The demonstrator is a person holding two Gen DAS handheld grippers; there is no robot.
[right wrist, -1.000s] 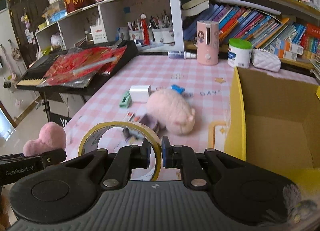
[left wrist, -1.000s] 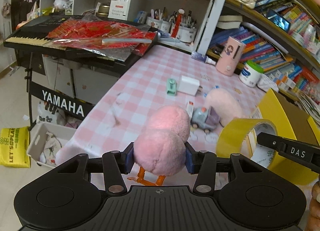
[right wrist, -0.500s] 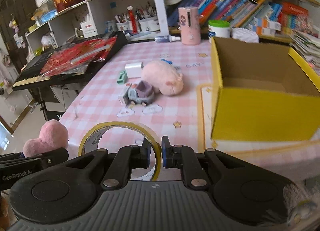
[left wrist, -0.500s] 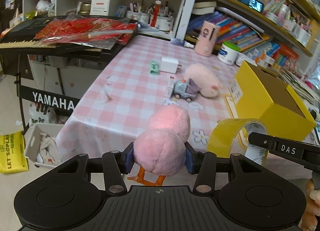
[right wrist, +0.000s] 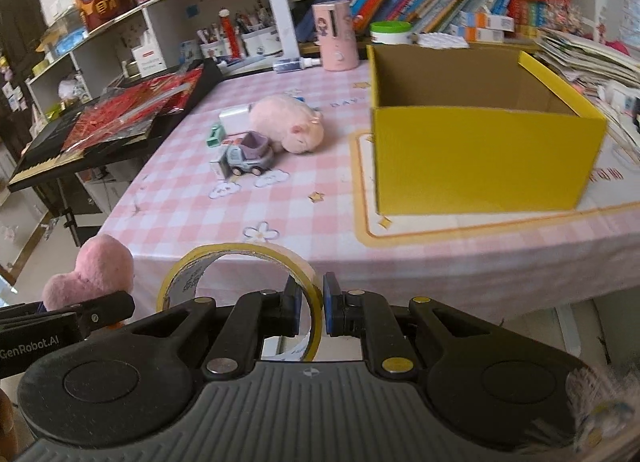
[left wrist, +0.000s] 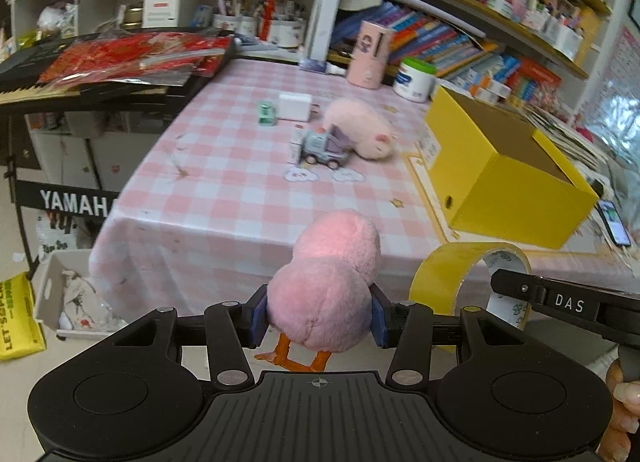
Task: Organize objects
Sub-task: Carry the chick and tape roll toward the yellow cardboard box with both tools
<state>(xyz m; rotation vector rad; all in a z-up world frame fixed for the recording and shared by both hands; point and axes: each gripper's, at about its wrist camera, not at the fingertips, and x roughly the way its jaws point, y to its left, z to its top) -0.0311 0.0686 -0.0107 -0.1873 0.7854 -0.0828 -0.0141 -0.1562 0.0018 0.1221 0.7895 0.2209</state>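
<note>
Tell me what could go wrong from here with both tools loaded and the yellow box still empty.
The right tool pinches only the thin wall of the tape roll, so it might twist or slip out. The pink plush bird bulges past the left tool and could snag the yellow box rim. Both hang off the table edge; drops hit the floor.

A Yamaha keyboard (left wrist: 60, 90) stands beside crowded bookshelves (right wrist: 420, 10).

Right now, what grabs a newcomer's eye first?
The yellow box, open and empty as far as visible, at the table's right. Then what is held short of the table: a pink plush in the left jaws, a tape roll in the right. Mid-table, a toy truck against a plush pig.
</note>
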